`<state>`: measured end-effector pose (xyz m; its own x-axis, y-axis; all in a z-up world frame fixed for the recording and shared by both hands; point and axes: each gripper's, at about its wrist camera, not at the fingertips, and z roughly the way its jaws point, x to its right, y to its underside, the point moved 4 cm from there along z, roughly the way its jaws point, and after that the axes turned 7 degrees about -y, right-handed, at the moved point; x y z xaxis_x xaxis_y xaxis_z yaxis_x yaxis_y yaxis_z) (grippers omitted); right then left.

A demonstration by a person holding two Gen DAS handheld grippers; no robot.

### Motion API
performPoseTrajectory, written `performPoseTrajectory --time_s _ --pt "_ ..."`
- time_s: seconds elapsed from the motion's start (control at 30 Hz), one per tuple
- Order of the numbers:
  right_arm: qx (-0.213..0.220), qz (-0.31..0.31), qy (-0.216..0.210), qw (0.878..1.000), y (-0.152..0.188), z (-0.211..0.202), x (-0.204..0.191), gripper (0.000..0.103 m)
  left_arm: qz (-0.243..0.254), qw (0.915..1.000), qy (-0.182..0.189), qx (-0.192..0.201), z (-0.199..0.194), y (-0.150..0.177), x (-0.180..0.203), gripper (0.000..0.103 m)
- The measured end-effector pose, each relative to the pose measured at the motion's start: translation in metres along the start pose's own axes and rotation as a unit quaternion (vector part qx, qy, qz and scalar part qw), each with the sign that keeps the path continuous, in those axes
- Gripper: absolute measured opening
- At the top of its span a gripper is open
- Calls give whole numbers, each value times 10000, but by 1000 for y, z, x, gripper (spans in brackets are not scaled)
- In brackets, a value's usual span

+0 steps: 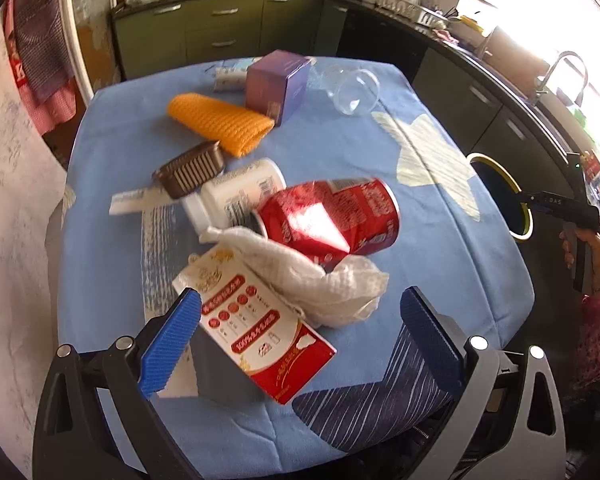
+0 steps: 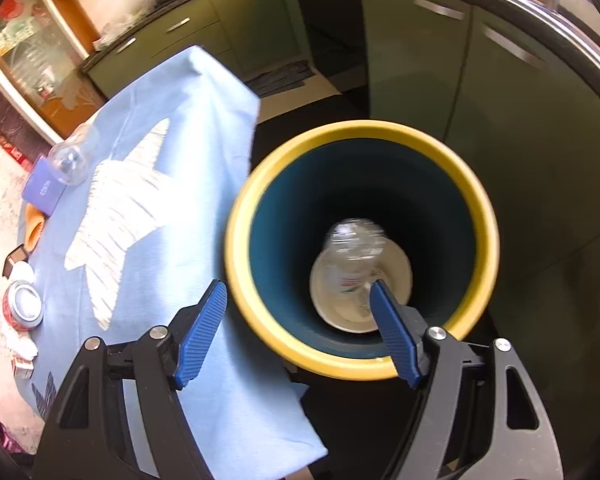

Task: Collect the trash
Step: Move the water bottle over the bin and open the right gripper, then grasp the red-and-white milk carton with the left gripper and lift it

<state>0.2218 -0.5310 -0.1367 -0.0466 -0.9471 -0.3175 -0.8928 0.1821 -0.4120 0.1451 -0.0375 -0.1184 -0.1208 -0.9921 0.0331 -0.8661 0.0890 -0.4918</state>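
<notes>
The left tongs (image 1: 300,322) hang spread wide above the blue-clothed surface (image 1: 440,208), nothing pressed between their blue pads (image 1: 172,340). Taking the red can (image 1: 332,218) lying on its side as the landmark: a crumpled white tissue (image 1: 312,276) rests against its near side, partly over a red and white carton (image 1: 256,332) that lies nearest the tongs. A white bottle (image 1: 236,194) lies touching the can's left, with a brown ribbed tray (image 1: 190,172) just beyond it. Farther back lie an orange mesh sleeve (image 1: 220,122), a purple box (image 1: 278,82) and a clear plastic cup (image 1: 352,88). Well right of the can, off the surface's edge, a yellow-rimmed bin (image 1: 504,196) stands below the right tongs (image 1: 528,198), held in a hand (image 1: 588,248)
</notes>
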Motion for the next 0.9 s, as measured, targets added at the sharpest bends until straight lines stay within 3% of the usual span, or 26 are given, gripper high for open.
performPoseTrajectory --time_s 0.1,0.23,0.5,0.6,0.73,0.9 --pt "-46 -101 -141 9998 -5 10 -11 70 -215 9986 -294 -383 16 13 -3 98" --pt "-131 -278 -332 9990 -5 18 -26 70 -428 9960 -558 -550 28 25 -6 97" --pt "-247 -384 -479 9978 0 22 -33 70 -650 9913 -741 -874 54 38 -16 84" --pt "-279 -391 -470 9977 0 23 -33 70 -588 9897 -821 -1017 55 45 -24 83" --pt "-313 -395 -462 9977 -1 26 -34 71 -512 9879 -1105 -965 45 52 -44 83" --pt "-369 -483 -511 9968 -4 31 -43 71 -775 9820 -1589 -671 34 48 -74 83"
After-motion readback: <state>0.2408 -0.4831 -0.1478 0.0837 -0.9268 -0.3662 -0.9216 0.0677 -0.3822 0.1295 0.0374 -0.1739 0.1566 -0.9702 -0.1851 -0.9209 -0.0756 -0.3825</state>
